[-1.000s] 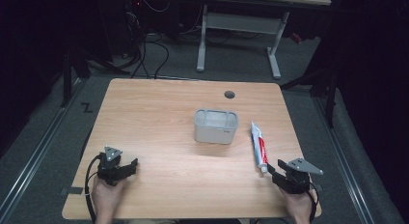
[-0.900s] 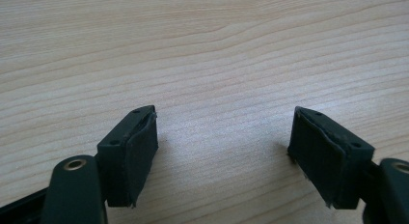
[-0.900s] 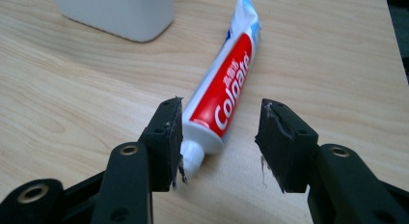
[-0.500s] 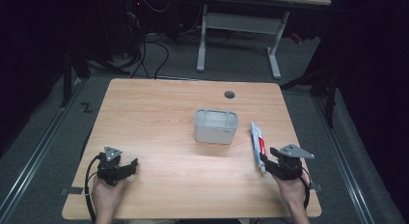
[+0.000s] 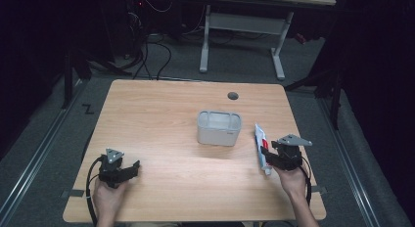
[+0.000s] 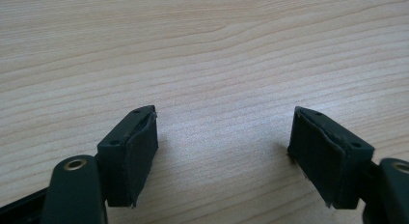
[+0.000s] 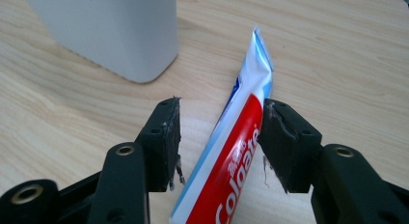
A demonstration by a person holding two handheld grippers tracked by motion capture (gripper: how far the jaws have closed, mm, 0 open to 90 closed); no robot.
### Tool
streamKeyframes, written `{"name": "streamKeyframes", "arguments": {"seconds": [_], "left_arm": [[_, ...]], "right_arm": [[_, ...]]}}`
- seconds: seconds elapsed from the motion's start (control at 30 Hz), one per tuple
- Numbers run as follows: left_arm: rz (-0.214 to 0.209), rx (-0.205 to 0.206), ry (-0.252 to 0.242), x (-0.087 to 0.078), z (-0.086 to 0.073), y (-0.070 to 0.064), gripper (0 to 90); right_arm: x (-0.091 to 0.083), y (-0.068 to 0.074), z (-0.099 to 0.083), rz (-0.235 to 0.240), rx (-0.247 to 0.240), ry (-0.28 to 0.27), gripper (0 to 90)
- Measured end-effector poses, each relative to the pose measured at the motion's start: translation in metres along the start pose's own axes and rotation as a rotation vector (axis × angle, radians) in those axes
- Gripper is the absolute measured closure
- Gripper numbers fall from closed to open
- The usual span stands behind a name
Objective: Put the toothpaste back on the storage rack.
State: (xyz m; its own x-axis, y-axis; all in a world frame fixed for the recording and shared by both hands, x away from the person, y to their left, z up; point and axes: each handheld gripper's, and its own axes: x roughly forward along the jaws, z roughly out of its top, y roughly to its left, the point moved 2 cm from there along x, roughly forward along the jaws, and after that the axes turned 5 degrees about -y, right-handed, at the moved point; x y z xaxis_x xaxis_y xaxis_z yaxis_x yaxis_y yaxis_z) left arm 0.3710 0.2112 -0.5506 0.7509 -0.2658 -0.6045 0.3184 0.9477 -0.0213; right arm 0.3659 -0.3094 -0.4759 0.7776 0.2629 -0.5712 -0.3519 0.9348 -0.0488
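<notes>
Black jaws of the right gripper spread apart at lower centre of its own view, straddling the red-and-white toothpaste tube without yet pinching. Long axis running from bottom centre up toward the crimped tail at upper middle, between both pads. Farther, upper left: white container. Lower left of the high view: left gripper, open, empty, well apart.
</notes>
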Motion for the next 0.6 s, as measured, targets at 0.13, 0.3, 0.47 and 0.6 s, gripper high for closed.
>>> {"name": "streamKeyframes", "arguments": {"seconds": [0.13,0.3,0.47,0.6], "left_arm": [[0.0,0.0,0.0,0.0,0.0,0.0,25.9],[-0.002,-0.002,-0.001,0.0,0.0,0.0,25.9],[-0.002,-0.002,-0.001,0.0,0.0,0.0,25.9],[0.004,0.005,0.001,0.0,0.0,-0.001,25.7]], "right_arm": [[0.01,-0.001,0.006,-0.003,0.001,0.021,48.6],[0.021,-0.001,0.009,-0.002,0.006,0.041,47.8],[0.033,-0.006,0.013,-0.007,0.014,0.093,44.5],[0.039,-0.01,0.016,-0.029,0.006,0.113,44.5]]}}
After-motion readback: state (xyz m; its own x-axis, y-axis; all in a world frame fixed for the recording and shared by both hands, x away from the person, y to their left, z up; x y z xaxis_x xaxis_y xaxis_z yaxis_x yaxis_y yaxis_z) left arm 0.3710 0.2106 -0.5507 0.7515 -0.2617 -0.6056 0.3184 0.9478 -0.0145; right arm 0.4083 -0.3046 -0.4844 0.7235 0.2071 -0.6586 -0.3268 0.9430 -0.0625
